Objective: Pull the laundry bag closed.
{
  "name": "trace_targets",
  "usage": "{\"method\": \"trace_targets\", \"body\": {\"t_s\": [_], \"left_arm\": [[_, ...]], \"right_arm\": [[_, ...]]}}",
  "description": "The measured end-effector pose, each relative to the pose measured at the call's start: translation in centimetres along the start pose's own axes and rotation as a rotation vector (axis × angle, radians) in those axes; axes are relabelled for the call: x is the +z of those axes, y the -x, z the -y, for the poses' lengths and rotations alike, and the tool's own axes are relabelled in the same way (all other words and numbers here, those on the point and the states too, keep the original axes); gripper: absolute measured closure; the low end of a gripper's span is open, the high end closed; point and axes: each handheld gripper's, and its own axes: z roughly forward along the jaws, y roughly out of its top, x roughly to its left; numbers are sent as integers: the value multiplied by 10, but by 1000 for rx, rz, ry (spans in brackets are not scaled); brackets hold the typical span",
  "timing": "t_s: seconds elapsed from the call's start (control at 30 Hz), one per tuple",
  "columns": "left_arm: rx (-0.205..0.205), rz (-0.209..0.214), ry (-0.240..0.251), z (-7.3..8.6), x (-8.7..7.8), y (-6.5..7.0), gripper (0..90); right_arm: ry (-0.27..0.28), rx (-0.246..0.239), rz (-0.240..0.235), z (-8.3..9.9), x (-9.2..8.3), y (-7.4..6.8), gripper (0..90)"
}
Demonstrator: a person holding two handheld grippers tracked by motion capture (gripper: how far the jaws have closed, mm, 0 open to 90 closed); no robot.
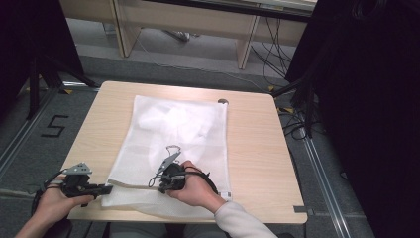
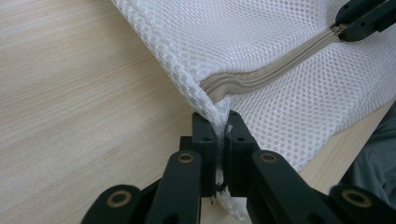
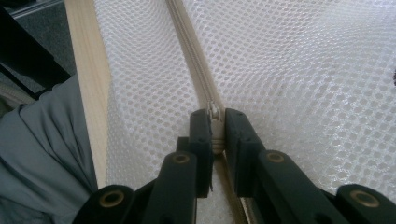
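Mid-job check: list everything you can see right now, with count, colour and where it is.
mesh laundry bag: one, white, flat on the table, near edge at the grippers.
zipper: one, beige, along the bag's near edge.
zipper pull: one, pale metal, between the right gripper's jaws.
table: one, light wood, centre.
desk: one, light wood, behind the table.
cables: several, black, floor at back right.
left gripper: one, black, shut on the bag's near left corner.
right gripper: one, black, shut on the zipper pull.
hands: two, near edge.
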Motion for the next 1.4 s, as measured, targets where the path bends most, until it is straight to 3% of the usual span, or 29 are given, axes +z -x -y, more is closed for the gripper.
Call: {"method": "trace_targets", "body": {"t_s": [1.4], "left_arm": [[0, -2, -5, 0, 0, 0, 846]], "right_arm": [[-15, 25, 15, 14, -12, 4, 825]]}}
